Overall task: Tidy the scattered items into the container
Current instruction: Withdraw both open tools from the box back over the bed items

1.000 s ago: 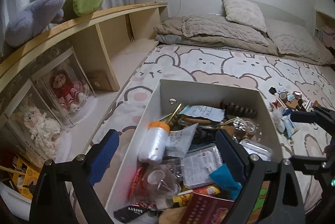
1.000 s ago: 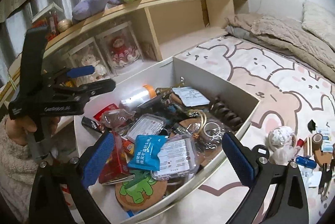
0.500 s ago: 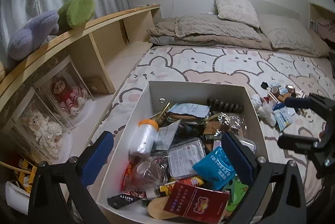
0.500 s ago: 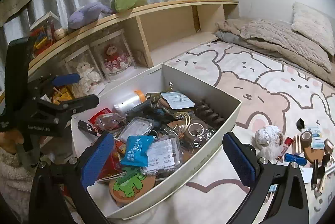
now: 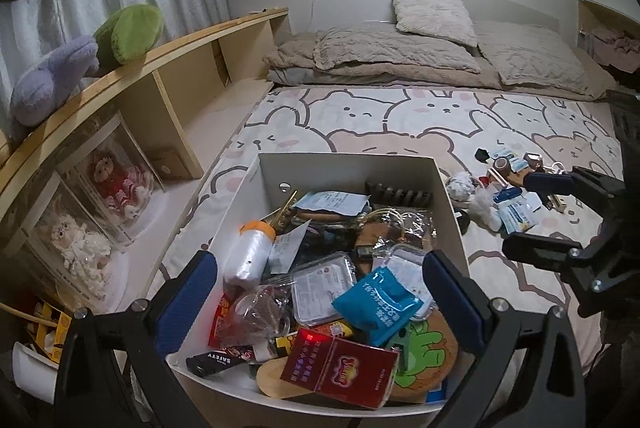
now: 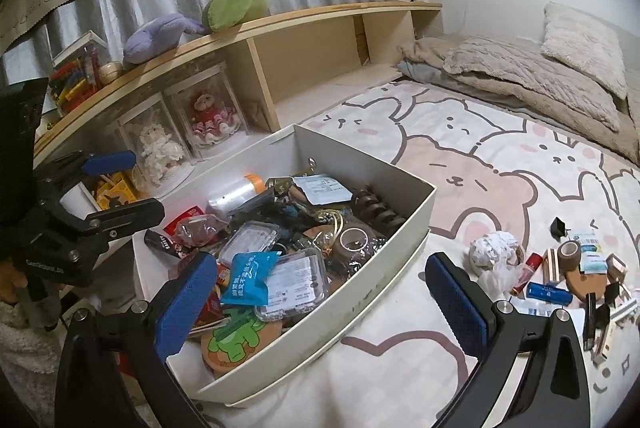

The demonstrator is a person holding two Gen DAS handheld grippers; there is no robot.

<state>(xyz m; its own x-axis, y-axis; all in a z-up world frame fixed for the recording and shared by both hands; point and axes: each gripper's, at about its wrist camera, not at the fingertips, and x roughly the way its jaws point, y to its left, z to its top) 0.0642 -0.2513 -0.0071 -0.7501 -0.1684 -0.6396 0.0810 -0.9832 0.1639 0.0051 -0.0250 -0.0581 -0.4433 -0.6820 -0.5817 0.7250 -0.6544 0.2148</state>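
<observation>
The white box sits on the bed near its left edge, beside the wooden shelf, and is heaped with small things: a blue packet, a red pack, a clear bottle with an orange cap. The left tongs hang over the box, spread wide and empty. The right tongs are also wide and empty, straddling the box's right wall. On the bed toward its right edge lies a scatter of loose items: a crumpled paper ball, a roll of brown tape, a blue tube.
</observation>
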